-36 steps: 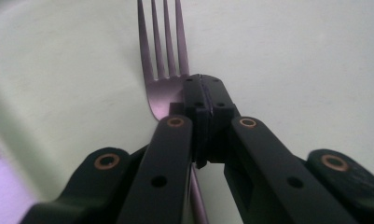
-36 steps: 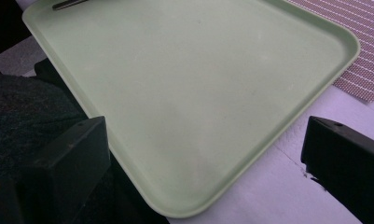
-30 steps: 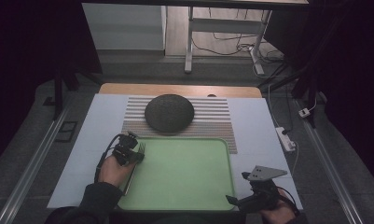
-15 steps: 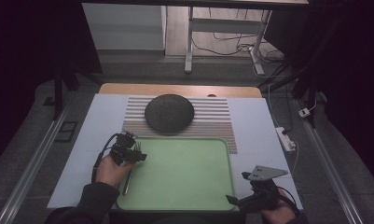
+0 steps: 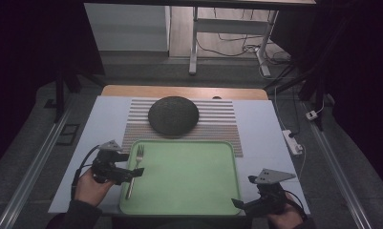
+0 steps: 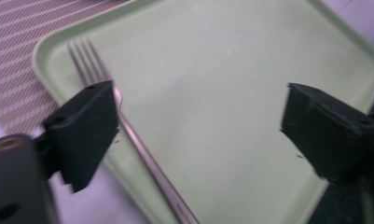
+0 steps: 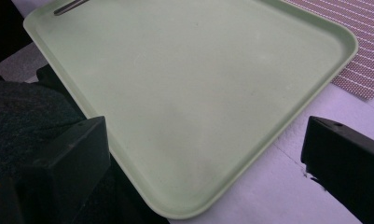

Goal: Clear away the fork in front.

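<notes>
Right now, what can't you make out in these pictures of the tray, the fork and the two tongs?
- Fork: in the left gripper view the handle end is cut off by the bottom edge, and the left tongs' black jaw covers its neck.
- Dark round thing on the striped mat: high view too dim to tell what it is.
- Green tray: in the right gripper view its near-left edge is hidden by a dark sleeve.

The high view looks forward and down from above the person's side onto the whole white surface (image 5: 108, 114), with floor beyond. The left gripper view sits close over the left part of the flat pale-green plastic tray (image 6: 231, 93), looking across it past a slim silver metal fork (image 6: 128, 135). The right gripper view looks close across the same tray (image 7: 198, 93) from its near right corner. All three share the tray (image 5: 189, 176).
</notes>
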Tool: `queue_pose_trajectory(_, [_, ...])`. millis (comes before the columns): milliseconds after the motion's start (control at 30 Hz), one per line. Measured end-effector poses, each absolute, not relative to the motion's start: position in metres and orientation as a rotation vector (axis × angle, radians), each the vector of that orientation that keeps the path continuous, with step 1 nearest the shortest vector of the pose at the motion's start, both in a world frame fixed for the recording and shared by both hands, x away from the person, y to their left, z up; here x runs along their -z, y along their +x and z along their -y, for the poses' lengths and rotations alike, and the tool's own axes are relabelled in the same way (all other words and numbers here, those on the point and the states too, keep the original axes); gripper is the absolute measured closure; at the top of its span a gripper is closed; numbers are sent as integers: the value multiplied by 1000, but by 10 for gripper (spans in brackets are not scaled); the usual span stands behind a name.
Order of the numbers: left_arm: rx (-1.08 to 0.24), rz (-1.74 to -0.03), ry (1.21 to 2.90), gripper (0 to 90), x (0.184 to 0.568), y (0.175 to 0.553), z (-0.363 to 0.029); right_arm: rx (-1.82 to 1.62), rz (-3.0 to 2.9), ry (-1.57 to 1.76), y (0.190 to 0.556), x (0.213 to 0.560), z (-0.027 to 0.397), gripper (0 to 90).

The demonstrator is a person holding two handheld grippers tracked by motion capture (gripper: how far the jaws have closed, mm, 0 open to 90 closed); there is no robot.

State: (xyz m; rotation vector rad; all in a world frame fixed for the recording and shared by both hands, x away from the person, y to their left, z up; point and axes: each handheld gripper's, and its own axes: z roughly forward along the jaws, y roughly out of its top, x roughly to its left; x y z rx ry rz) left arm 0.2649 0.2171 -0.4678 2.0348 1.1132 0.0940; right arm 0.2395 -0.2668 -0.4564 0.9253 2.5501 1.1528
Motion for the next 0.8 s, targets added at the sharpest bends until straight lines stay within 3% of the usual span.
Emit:
queue_pose_trajectory(200, [-125,-1110,1983,0,468,231,-240,-1154,-2545,931,240,456,267,14])
queue_pose_trajectory(467, [-150,-1167,1983,0,474,201,-263,-1158,-2529,967,241,456,268,14])
queue_pose_trajectory(800, [-149,-1214,1979,0,476,192,-270,-1152,-2532,970,241,457,268,14])
